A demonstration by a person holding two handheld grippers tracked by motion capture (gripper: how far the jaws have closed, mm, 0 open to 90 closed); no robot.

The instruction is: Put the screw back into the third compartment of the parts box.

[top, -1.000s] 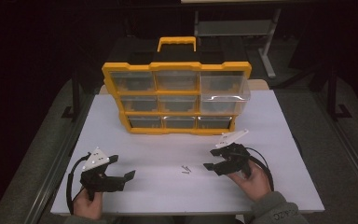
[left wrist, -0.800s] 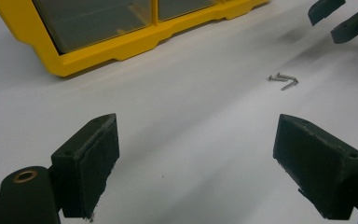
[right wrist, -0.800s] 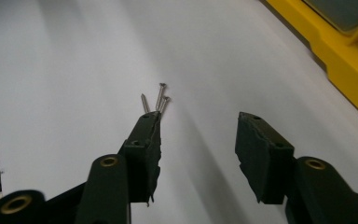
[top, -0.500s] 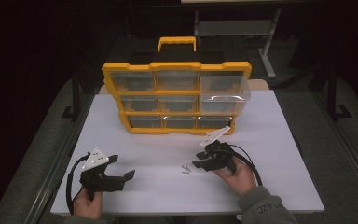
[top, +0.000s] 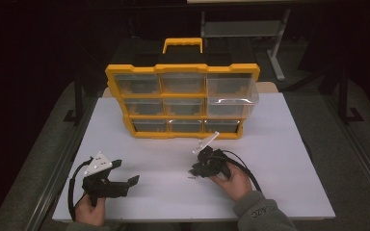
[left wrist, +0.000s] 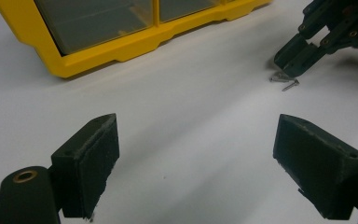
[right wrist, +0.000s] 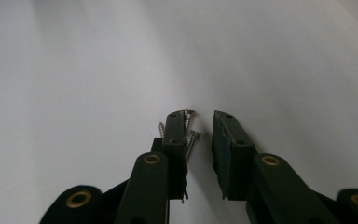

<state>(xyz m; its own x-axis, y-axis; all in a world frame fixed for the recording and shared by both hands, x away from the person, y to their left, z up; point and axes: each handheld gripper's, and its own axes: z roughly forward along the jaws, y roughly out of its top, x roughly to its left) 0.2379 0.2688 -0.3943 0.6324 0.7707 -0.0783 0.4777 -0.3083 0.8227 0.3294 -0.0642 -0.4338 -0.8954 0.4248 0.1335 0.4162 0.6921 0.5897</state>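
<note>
While my right tongs (right wrist: 199,122) have just been closing around the screws (right wrist: 189,135) on the bench (right wrist: 74,70) (nothing pinched yet), my left tongs (left wrist: 196,154) gape empty; next, squeeze and lift.

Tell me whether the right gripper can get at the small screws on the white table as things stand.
Probably yes. The right gripper is already down at the screws, its jaws having just been closing, a narrow gap left and screws lying by the left jaw's tip. Nothing stands between; the yellow organizer sits well behind on the table.
</note>
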